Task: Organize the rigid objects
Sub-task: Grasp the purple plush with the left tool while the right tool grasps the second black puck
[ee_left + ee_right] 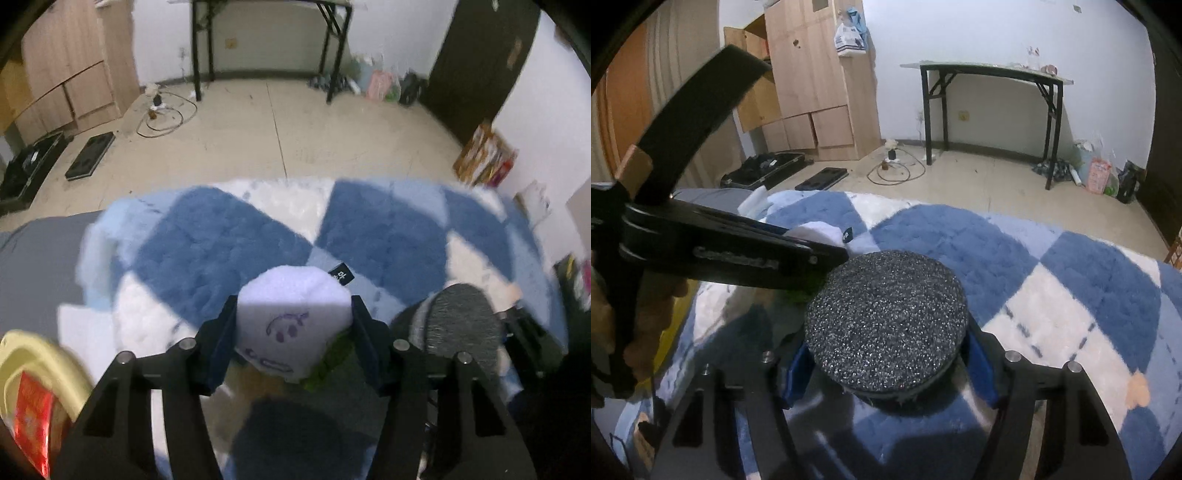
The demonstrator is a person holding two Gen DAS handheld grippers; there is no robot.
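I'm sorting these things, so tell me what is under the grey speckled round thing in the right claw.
Below the grey speckled round thing lies the blue and white checked fluffy rug. The right claw grips its sides. Its underside and the rug directly beneath are covered.

blue checked rug (960, 236), black folding table (990, 70), wooden wardrobe (812, 74), floor cables (166, 118)
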